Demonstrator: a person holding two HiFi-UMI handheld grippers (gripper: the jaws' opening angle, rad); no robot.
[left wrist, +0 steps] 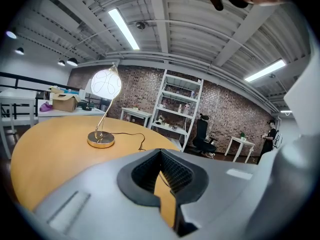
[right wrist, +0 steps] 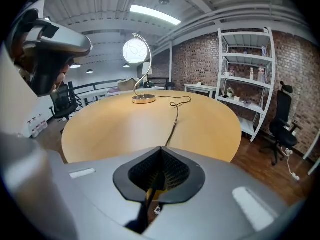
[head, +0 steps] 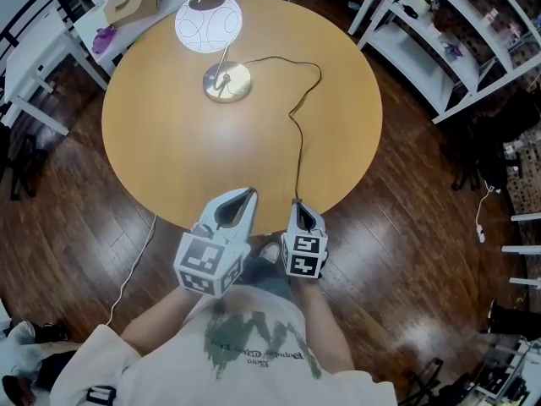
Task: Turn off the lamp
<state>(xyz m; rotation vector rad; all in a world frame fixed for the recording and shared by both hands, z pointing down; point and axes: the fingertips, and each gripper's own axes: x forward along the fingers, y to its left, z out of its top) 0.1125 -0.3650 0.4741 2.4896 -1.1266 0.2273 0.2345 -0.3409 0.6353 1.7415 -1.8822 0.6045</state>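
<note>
The lamp stands at the far left of the round wooden table (head: 169, 150), its globe shade (head: 209, 22) lit above a brass base (head: 226, 81). Its black cord (head: 297, 142) runs from the base to the table's near edge. Both grippers hover side by side at that near edge, far from the lamp. My left gripper (head: 250, 192) is shut and holds nothing. My right gripper (head: 297, 202) is shut too, its tip right over the point where the cord leaves the table. The left gripper view has the lit shade (left wrist: 106, 83) beyond the jaws (left wrist: 161, 150); the right gripper view shows the cord (right wrist: 175, 115) passing under the jaws (right wrist: 161, 148).
White shelving (head: 439, 49) stands right of the table. White tables with a cardboard box (head: 131, 2) are at the back left. A white cable (head: 135, 260) lies on the dark wood floor. An office chair (right wrist: 282, 129) sits by the brick wall.
</note>
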